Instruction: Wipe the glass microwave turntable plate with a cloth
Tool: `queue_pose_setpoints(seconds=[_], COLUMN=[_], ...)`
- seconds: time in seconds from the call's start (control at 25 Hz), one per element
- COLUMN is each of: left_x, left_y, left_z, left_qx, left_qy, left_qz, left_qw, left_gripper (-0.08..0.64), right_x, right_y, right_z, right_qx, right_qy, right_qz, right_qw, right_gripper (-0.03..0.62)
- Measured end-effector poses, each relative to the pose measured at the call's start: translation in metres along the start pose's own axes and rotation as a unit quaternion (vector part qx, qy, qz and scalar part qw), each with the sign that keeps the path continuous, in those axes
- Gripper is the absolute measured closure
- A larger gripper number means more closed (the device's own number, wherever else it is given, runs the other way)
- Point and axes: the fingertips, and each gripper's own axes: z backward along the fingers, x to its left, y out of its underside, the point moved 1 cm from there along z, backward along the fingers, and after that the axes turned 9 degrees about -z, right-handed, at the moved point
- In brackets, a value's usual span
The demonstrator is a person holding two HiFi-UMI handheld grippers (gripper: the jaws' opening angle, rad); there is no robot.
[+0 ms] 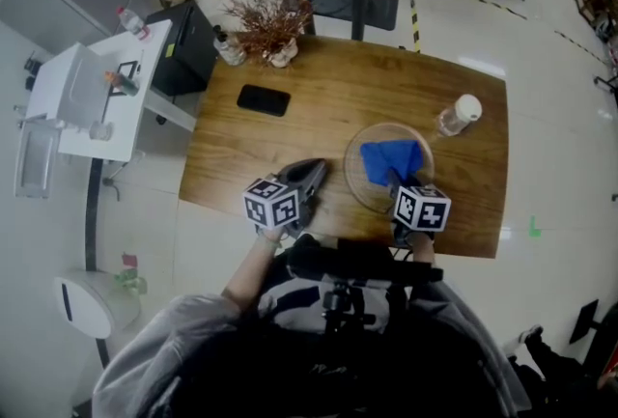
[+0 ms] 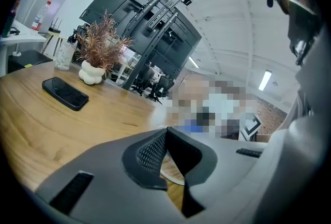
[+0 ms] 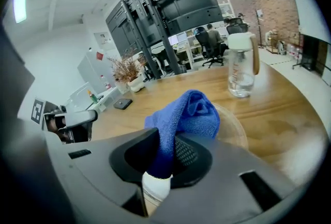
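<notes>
The round glass turntable plate (image 1: 372, 184) lies on the wooden table (image 1: 290, 136), right of centre. A blue cloth (image 1: 394, 159) rests bunched on it. My right gripper (image 1: 399, 182) stands at the plate's near rim, shut on the cloth's near end; in the right gripper view the cloth (image 3: 189, 112) rises out of the jaws over the plate (image 3: 235, 130). My left gripper (image 1: 316, 171) lies just left of the plate, its tips together and holding nothing. In the left gripper view a strip of the plate's rim (image 2: 171, 172) shows under the left gripper (image 2: 166, 134).
A black phone (image 1: 264, 99) lies at the table's back left, near a dried plant in a white vase (image 1: 272, 28). A clear water bottle (image 1: 457, 115) stands just right of the plate. A white side table (image 1: 97, 88) sits to the left.
</notes>
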Motion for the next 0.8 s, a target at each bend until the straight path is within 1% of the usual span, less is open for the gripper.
queue_pose_setpoints(seconds=[0.12, 0.28, 0.48, 0.6, 0.68, 0.8], left_x=[-0.002, -0.008, -0.015, -0.020, -0.023, -0.025], left_y=[0.000, 0.001, 0.002, 0.004, 0.005, 0.006], left_z=[-0.005, -0.012, -0.021, -0.024, -0.025, -0.027], left_qx=[0.002, 0.009, 0.015, 0.020, 0.023, 0.025], left_qy=[0.010, 0.027, 0.045, 0.055, 0.059, 0.061], left_qz=[0.000, -0.004, -0.007, -0.009, -0.009, -0.010], left_qw=[0.9999, 0.9996, 0.9988, 0.9983, 0.9979, 0.9978], left_gripper=[0.560, 0.560, 0.560, 0.560, 0.560, 0.560], right_x=[-0.029, -0.066, -0.094, -0.100, -0.096, -0.072], right_y=[-0.002, -0.002, 0.004, 0.007, 0.007, 0.001], right_z=[0.017, 0.044, 0.067, 0.075, 0.077, 0.075], right_qx=[-0.021, -0.046, -0.067, -0.072, -0.075, -0.082], right_qy=[0.033, 0.077, 0.111, 0.119, 0.118, 0.089], right_qz=[-0.030, -0.066, -0.102, -0.111, -0.109, -0.096], right_qw=[0.999, 0.994, 0.986, 0.984, 0.984, 0.988], right_gripper=[0.540, 0.540, 0.540, 0.540, 0.540, 0.541])
